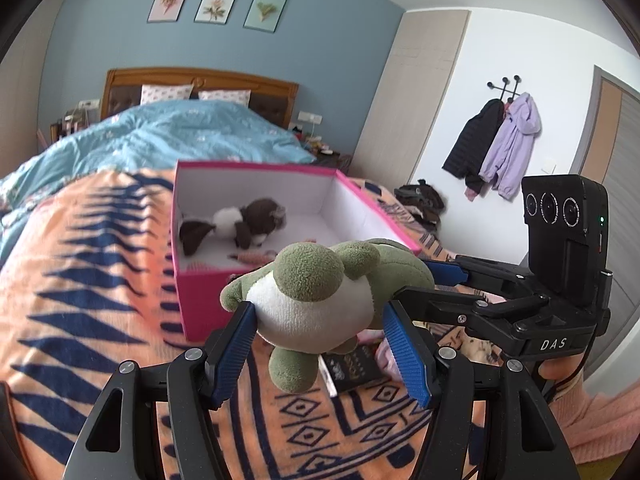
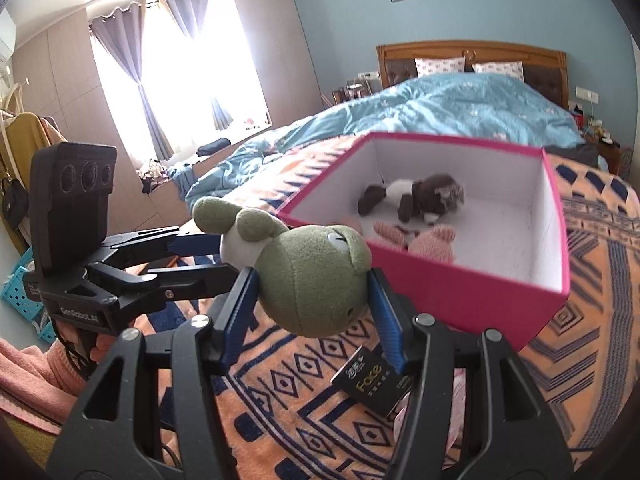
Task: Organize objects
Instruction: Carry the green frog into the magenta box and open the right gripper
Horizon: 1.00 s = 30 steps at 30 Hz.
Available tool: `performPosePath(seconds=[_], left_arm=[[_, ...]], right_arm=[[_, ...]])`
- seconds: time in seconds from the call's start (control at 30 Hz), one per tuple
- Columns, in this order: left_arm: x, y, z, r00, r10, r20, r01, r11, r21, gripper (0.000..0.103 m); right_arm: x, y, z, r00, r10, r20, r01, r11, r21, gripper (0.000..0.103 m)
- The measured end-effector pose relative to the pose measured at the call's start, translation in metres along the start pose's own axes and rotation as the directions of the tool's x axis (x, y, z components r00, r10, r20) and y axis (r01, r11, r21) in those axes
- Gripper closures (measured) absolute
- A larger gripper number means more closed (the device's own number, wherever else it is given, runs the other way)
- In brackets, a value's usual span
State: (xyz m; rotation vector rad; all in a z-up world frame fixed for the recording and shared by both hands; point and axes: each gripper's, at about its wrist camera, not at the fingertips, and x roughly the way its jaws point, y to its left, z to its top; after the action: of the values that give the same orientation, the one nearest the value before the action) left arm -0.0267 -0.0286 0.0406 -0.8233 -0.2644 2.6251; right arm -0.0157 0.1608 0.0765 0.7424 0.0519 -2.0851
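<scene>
Both hand-held grippers, the left hand-held gripper (image 1: 320,344) and the right hand-held gripper (image 2: 316,304), squeeze one green frog toy (image 1: 316,292) (above the bed (image 1: 80,280)), near the pink box (image 2: 460,284).

A home bedroom. Wide bed (image 1: 120,240) with a wooden headboard (image 1: 200,80), two pillows (image 2: 440,65) and a blue duvet (image 2: 440,108); three framed flower prints (image 1: 216,4) on the far blue wall, jackets (image 1: 496,140) on right-hand hooks, curtained window (image 2: 180,60) at left.
</scene>
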Motion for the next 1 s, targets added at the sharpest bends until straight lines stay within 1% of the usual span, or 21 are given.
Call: performPosePath(seconds=[0.17,0.27,0.53,0.73,1.0], left_arm=[[0.002,0.0,0.02,0.999,0.013,0.035,-0.013,1.0,0.019,0.037],[0.008,0.004,0.034,0.998,0.027,0.053,-0.029,0.999,0.024,0.037],[0.027,0.027,0.066,0.997,0.045,0.07,-0.044,0.999,-0.014,0.037],[0.043,0.036,0.075,0.995,0.086,0.057,-0.085,0.996,-0.011,0.037],[0.071,0.058,0.072,0.993,0.119,-0.011,-0.119,0.991,-0.057,0.037]], right_arm=[[-0.004,-0.005,0.022,0.999,-0.009,0.046,0.01,1.0,-0.025,0.045],[0.001,-0.014,0.037,0.998,-0.003,0.056,0.004,1.0,-0.025,0.045],[0.018,-0.04,0.07,0.998,0.027,0.063,-0.027,1.0,0.003,0.045],[0.036,-0.053,0.083,0.999,0.04,0.038,-0.04,0.999,0.016,0.045],[0.071,-0.071,0.084,0.998,0.04,-0.04,-0.038,0.998,0.046,0.045]])
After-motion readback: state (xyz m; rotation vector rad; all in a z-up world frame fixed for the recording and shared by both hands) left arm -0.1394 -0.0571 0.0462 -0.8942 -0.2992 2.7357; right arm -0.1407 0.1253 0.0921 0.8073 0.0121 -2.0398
